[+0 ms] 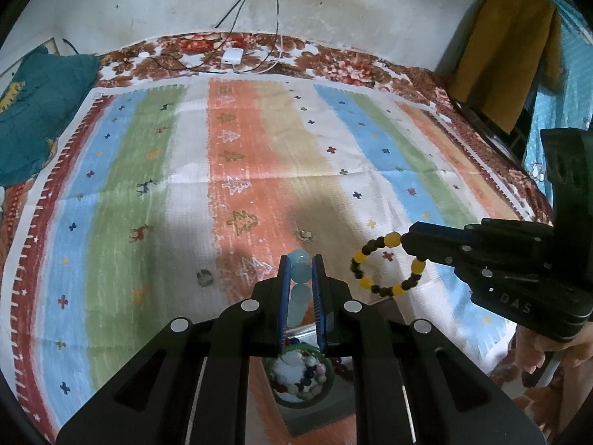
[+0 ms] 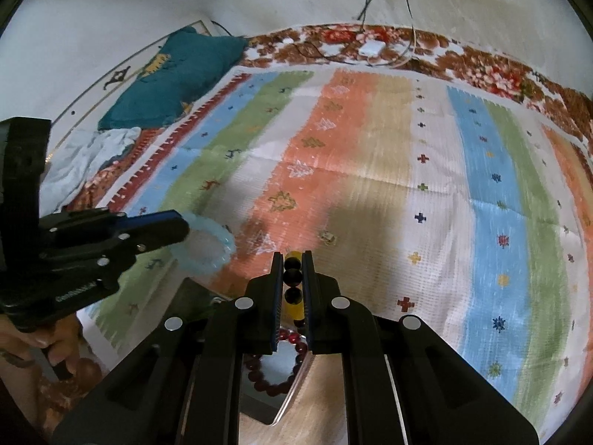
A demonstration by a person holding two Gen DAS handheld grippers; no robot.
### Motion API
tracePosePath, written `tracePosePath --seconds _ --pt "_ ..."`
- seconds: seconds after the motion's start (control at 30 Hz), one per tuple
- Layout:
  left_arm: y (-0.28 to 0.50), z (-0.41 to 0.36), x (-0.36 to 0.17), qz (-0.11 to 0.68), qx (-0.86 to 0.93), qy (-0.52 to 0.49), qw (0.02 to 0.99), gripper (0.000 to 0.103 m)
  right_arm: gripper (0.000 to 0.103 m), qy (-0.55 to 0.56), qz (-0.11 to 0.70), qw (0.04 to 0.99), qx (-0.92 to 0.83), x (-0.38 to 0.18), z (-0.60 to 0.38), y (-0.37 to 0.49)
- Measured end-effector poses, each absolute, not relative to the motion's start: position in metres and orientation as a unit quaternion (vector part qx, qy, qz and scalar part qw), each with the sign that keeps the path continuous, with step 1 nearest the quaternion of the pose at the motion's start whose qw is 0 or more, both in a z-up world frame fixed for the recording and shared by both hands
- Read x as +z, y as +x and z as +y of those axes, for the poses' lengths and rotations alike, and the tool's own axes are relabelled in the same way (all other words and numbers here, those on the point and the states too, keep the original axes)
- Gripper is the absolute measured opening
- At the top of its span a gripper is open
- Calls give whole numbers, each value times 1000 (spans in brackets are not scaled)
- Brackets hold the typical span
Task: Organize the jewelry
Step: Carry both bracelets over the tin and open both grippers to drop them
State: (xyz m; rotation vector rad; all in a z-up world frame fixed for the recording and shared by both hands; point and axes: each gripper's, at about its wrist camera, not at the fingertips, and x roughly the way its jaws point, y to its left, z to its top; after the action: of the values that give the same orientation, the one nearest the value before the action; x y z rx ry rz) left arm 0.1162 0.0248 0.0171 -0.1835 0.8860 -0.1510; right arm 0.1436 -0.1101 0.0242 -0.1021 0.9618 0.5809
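Above the striped mat [image 1: 155,170], left claw [image 1: 301,278] pinching pale-blue bracelet [image 1: 299,270], right claw [image 2: 292,278] pinching yellow-black bracelet [image 1: 385,265].

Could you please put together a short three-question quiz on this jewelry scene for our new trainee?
1. True or false: the left hand-held gripper is shut on the pale blue round-bead bracelet.
2. The right hand-held gripper holds: A) a red bead bracelet B) the yellow-and-dark-brown bead bracelet C) a ring.
3. What lies on the striped patterned cloth just ahead of both grippers?

Key: 1 true; 2 B; 3 a small metallic ring-like item, too small to identify.
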Motion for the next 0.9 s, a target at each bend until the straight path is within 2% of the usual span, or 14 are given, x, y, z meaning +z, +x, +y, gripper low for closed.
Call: tracePosePath --seconds 0.53,0.9 --pt "84 18 31 407 -89 -104 903 11 11 -36 432 850 299 45 -116 109" --pt "68 12 24 414 -98 -115 897 11 11 -41 456 833 312 32 -116 87"
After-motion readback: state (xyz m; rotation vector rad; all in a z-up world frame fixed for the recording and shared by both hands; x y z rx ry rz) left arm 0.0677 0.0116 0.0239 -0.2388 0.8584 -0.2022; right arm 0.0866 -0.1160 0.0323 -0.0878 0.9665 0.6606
